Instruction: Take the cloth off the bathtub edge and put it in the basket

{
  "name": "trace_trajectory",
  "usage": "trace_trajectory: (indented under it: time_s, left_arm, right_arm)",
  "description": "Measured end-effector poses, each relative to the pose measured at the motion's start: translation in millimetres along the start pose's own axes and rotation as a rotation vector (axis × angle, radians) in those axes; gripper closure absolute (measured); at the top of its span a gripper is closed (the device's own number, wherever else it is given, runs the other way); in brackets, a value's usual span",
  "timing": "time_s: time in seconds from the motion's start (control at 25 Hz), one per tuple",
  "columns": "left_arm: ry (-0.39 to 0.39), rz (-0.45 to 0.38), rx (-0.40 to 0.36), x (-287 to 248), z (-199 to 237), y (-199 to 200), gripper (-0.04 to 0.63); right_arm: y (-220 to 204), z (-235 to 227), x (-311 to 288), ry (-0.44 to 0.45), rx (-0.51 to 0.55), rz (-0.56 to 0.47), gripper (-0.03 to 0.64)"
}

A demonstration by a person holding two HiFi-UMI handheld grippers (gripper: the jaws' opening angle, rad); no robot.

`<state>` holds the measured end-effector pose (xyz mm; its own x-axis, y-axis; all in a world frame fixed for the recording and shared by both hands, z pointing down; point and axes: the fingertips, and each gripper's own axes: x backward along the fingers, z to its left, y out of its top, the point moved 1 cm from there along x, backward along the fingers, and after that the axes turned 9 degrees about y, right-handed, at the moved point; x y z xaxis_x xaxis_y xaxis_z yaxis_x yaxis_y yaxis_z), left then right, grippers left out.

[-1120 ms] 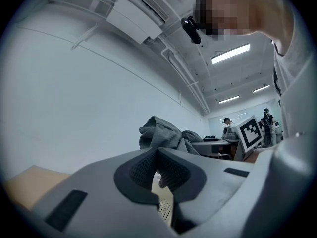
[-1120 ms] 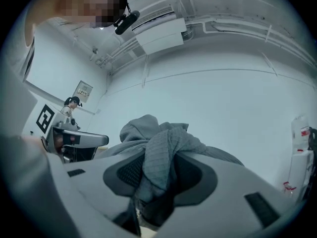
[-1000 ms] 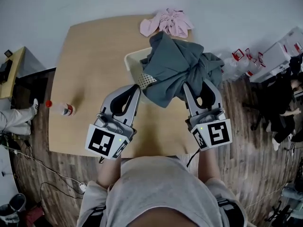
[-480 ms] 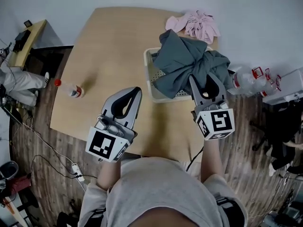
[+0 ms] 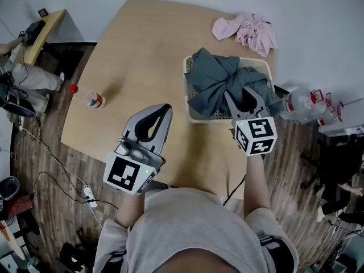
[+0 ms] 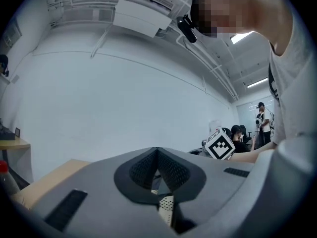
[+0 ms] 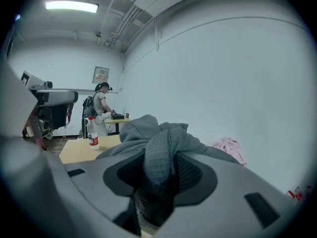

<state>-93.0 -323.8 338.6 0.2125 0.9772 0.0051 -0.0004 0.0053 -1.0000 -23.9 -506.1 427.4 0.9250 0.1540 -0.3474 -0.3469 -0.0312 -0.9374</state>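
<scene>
A grey cloth (image 5: pixel 219 79) lies bunched in the cream perforated basket (image 5: pixel 192 114) on the wooden table, heaped above the rim and spilling over its right side. My right gripper (image 5: pixel 240 94) is at the basket's near right, shut on a fold of that cloth. In the right gripper view the grey cloth (image 7: pixel 154 145) fills the gap between the jaws of the right gripper (image 7: pixel 158 170). My left gripper (image 5: pixel 163 108) hangs left of the basket, apart from the cloth, its tips together and nothing held. The left gripper (image 6: pixel 157 151) shows the same in its own view.
A pink cloth (image 5: pixel 248 30) lies at the table's far right corner. A red-capped bottle (image 5: pixel 90 98) lies near the left edge of the table (image 5: pixel 136 44). Clear water bottles (image 5: pixel 307 104) stand on the floor to the right. People sit off to the left.
The right gripper has carried the grey cloth down from above the basket into it. The left gripper, at the cloth's edge a second ago, now hangs clear of it.
</scene>
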Motion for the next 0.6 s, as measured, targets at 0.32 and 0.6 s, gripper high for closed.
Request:
trace_trajectory:
  time_s: [0.32,0.6]
  left_arm:
    - [0.033,0.011,0.013,3.4,11.5,-6.2,0.597]
    - [0.050,0.025,0.024,5.5,19.1,-11.8,0.597]
  right_arm:
    - [-26.8,-5.3,-32.1,0.056,-0.013,0.165,0.451]
    - [-60.0,-17.4,-57.0,0.080,-0.043,0.345,0.449]
